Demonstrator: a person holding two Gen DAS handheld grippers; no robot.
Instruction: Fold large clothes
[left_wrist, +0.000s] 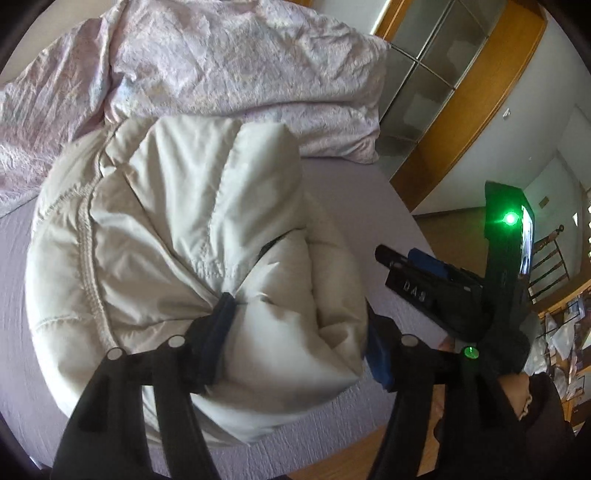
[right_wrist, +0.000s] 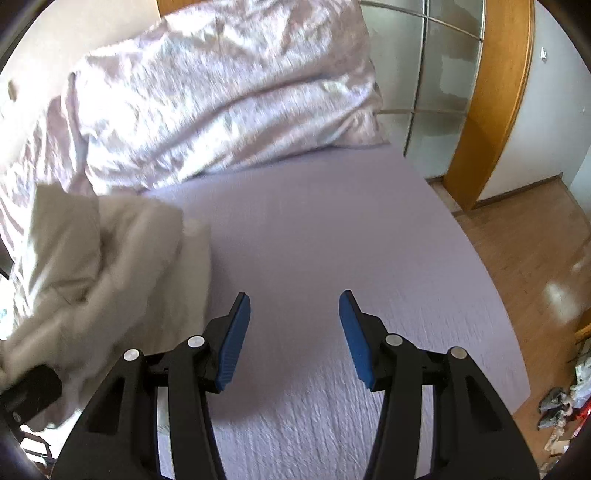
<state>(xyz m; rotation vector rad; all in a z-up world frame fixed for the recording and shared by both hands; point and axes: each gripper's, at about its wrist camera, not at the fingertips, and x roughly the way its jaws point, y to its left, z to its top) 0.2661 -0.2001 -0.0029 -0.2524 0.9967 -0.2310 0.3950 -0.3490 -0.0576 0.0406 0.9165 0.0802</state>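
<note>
The left gripper tilted steeply down over the cream padded jacket, its jaws spread apart with a puffy fold of the jacket bulging between them; one blue pad lay against the fabric, though I could not tell whether it pressed. The right gripper angled down likewise just to the right, jaws apart and empty over bare lilac sheet. A hand showed behind that tool. The jacket sat bundled on the bed, touching the crumpled pink duvet heaped behind it and close to the bed's near edge. To the right the sheet ran smooth and open to the mattress edge, with glossy wooden floor beyond. The jacket was soft and quilted, with stitched seams; the duvet was crinkled and faintly shiny.
</note>
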